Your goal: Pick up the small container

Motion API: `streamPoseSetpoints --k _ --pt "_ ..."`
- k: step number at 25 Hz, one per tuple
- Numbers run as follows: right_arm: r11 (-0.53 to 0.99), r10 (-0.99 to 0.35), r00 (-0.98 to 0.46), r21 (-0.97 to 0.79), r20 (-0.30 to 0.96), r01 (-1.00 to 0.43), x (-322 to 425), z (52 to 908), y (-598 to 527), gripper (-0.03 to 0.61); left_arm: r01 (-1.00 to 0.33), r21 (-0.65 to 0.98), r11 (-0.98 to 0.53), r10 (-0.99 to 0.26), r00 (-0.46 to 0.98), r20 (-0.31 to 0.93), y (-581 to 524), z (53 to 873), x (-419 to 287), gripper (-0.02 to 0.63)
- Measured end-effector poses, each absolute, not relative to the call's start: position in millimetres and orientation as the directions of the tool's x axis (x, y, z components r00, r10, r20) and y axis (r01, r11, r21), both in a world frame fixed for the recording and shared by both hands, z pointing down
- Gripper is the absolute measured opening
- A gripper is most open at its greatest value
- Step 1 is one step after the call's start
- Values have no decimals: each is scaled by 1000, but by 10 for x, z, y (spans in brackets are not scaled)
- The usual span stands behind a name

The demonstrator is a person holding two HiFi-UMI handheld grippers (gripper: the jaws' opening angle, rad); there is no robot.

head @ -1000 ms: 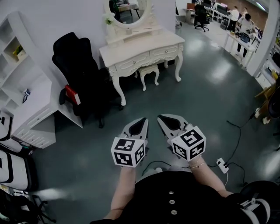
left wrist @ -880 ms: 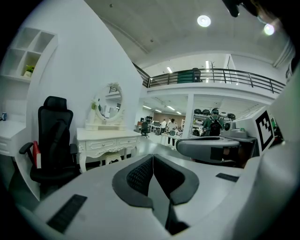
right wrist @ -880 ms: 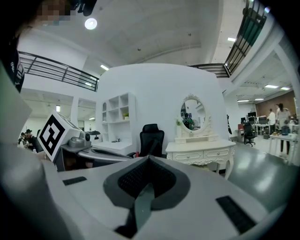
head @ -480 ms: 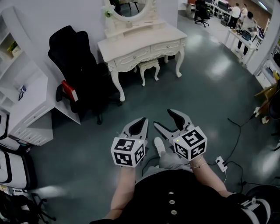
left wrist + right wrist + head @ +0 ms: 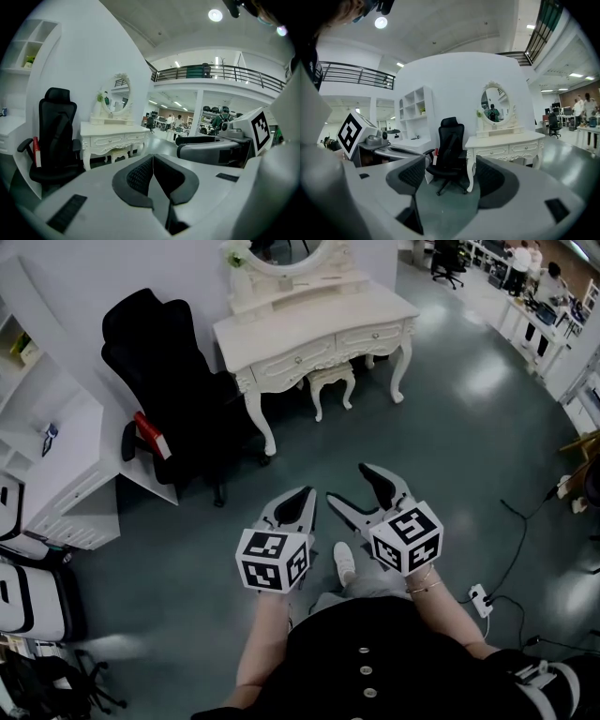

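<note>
1 shoe [image 5: 344,562] below R gripper [image 5: 345,482]: head view only

Landmark: cream dressing table [image 5: 319,317], standing against the white wall [image 5: 141,268].
- Oval mirror [image 5: 286,251] at its back edge; matching stool [image 5: 333,381] under its front.
- Black office chair [image 5: 164,362] just left of it, with a red item [image 5: 152,434], possibly a book, at the armrest.
- White shelf unit [image 5: 52,423] further left.
- Floor [image 5: 450,446] grey-green and glossy, with light patches right of the table.
- Desks with people [image 5: 534,282] far beyond its right end.
- Power strip [image 5: 478,599] with cables well in front, to the right.
- Railed mezzanine [image 5: 220,72] and a round ceiling lamp [image 5: 215,15] above, right of the table.
</note>
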State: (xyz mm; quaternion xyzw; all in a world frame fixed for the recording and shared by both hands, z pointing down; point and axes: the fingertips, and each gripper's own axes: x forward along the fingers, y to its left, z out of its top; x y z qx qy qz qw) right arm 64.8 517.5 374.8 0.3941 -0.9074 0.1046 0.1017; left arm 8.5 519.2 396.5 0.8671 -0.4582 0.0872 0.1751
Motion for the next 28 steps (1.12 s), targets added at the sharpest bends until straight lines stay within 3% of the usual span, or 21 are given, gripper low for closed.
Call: streamPoseSetpoints --k 15,28 --pt "700 -677 -701 -99 227 -708 810 3567 3371 322 -853 183 -488 -801 521 294 3418 3769 176 15" --pt "650 -700 -665 -155 258 -744 1032 3825 2860 322 -844 209 -494 -772 537 341 2895 3989 257 14"
